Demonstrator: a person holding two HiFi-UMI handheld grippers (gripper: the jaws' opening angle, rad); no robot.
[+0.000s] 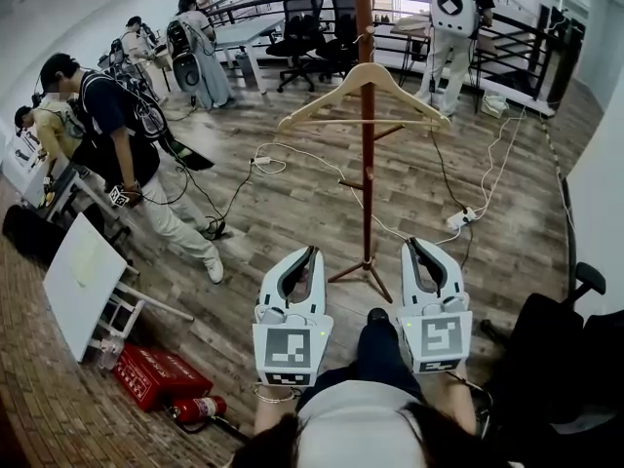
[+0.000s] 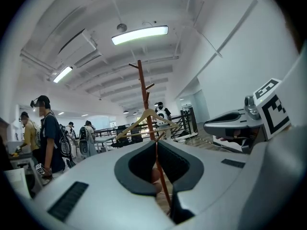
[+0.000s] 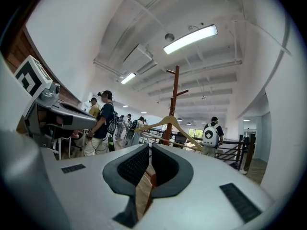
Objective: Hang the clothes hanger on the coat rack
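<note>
A wooden clothes hanger (image 1: 322, 105) hangs by its hook on the brown coat rack (image 1: 368, 164), high on the pole. It also shows in the left gripper view as the hanger (image 2: 132, 124) on the rack (image 2: 142, 87), and in the right gripper view as the hanger (image 3: 182, 131) on the rack (image 3: 173, 95). My left gripper (image 1: 311, 252) and right gripper (image 1: 412, 243) are held level side by side, short of the rack's feet and well apart from the hanger. The left gripper (image 2: 156, 143) is shut with nothing in it. So is the right gripper (image 3: 149, 147).
Several people stand at the left and one with a white backpack (image 1: 454, 8) at the back. White cables and a power strip (image 1: 458, 219) lie on the wooden floor by the rack. A white board (image 1: 83, 281), red box (image 1: 156, 373) and fire extinguisher (image 1: 200, 408) are at left. A black chair (image 1: 575, 359) is at right.
</note>
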